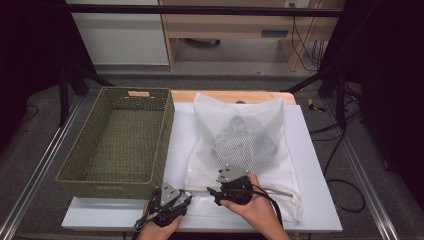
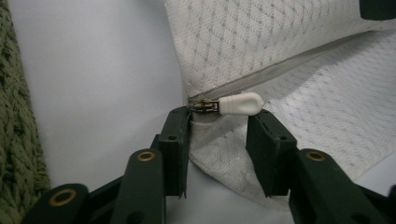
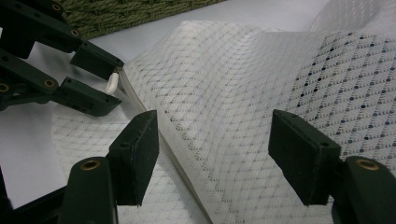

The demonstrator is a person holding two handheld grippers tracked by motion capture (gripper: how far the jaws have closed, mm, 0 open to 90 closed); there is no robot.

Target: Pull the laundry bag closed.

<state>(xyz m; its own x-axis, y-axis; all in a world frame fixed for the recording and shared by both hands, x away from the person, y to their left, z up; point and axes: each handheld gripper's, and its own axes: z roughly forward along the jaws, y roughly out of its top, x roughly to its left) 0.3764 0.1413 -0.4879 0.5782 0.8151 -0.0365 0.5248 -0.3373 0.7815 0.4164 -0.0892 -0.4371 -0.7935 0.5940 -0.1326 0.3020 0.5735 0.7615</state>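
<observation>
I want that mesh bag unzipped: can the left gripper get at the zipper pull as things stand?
Probably yes: the left gripper already straddles the white zipper pull at the mesh bag corner, jaws apart, nothing between them but bag fabric.

On your left you have a green woven basket (image 1: 117,140) standing on the white table (image 1: 310,165), its long side running away from you. Beyond the table's far edge you see a wooden desk (image 1: 230,22) and cables (image 1: 305,47).

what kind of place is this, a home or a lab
Probably a lab or recording workspace, not a home: a white table on a metal frame, loose cables on the floor, and dark curtains at the sides.
</observation>
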